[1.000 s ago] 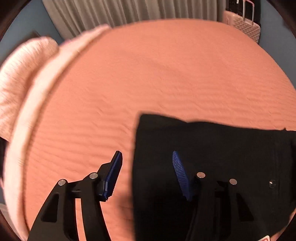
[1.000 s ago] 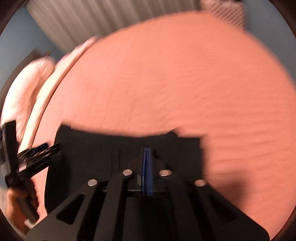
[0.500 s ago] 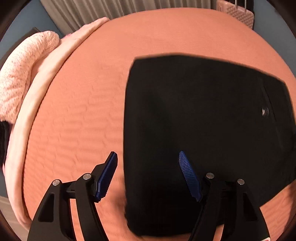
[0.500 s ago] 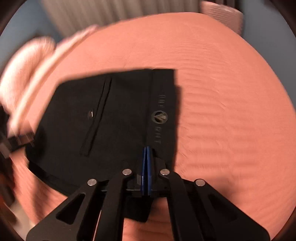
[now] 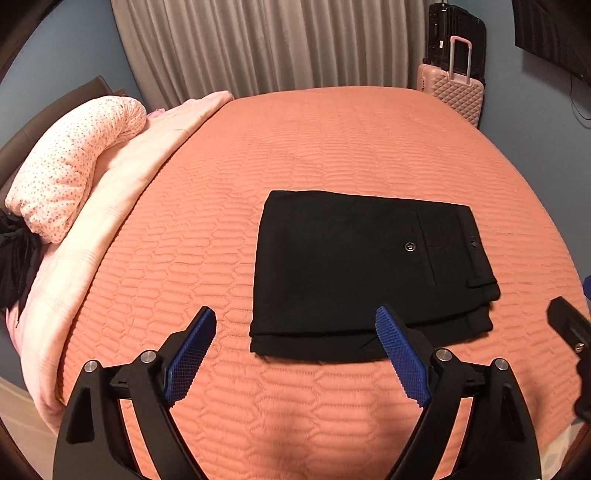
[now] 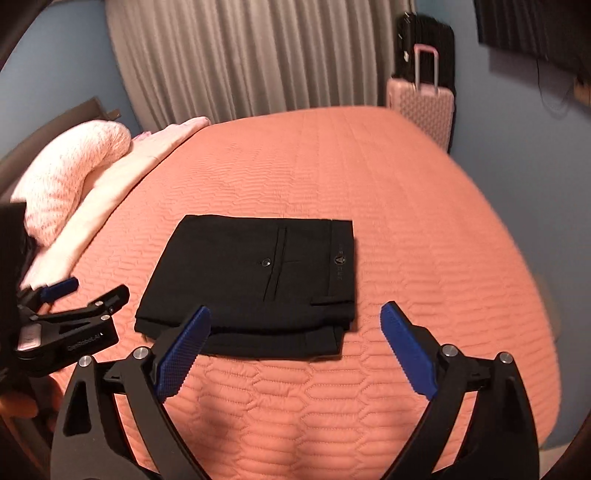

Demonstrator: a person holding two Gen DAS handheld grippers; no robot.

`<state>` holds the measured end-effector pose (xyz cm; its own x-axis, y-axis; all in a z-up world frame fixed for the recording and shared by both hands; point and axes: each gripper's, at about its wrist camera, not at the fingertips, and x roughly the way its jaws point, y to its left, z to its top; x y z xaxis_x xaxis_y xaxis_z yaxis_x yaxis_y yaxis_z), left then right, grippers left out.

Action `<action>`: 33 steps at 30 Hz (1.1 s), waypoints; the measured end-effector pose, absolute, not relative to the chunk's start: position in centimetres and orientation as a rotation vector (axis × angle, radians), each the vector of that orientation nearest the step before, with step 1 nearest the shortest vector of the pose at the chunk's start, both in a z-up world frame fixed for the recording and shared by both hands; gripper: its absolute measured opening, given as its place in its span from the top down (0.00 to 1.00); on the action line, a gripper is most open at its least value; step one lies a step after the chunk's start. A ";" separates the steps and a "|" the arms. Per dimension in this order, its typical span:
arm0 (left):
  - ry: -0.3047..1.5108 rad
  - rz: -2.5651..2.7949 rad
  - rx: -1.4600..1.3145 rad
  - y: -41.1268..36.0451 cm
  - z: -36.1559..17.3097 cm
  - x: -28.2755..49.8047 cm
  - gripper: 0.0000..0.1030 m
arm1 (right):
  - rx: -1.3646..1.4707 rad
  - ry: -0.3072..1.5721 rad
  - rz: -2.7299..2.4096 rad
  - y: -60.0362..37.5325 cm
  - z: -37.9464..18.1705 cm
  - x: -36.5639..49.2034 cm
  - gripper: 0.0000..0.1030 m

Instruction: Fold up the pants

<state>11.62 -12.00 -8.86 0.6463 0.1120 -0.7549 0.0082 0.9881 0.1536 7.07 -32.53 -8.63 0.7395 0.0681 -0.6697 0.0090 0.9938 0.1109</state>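
Observation:
The black pants (image 5: pixel 354 266) lie folded into a flat rectangle on the orange quilted bedspread (image 5: pixel 332 147), back pocket and button facing up; they also show in the right wrist view (image 6: pixel 255 280). My left gripper (image 5: pixel 295 325) is open and empty, above the bed just in front of the pants' near edge. My right gripper (image 6: pixel 295 321) is open and empty, in front of the pants' near right corner. The left gripper also shows at the left of the right wrist view (image 6: pixel 77 299).
A pale pink blanket (image 5: pixel 122 192) and a dotted pink pillow (image 5: pixel 70 170) lie along the bed's left side. A pink suitcase (image 5: pixel 454 92) and a black one (image 5: pixel 458 33) stand past the far right corner. Grey curtains (image 5: pixel 266 44) hang behind.
My right gripper has opened and let go of the pants. Both grippers have pulled back and up, so the folded pants now lie free on the bed.

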 end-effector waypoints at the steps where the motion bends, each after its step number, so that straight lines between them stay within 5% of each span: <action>1: 0.866 0.063 0.152 -12.1 -8.7 11.6 0.16 | 0.108 0.731 0.027 -32.5 -8.4 6.7 0.10; 33: 0.826 0.086 0.137 -11.0 -5.3 4.8 0.16 | 0.100 0.686 -0.035 -30.7 -4.9 2.3 0.04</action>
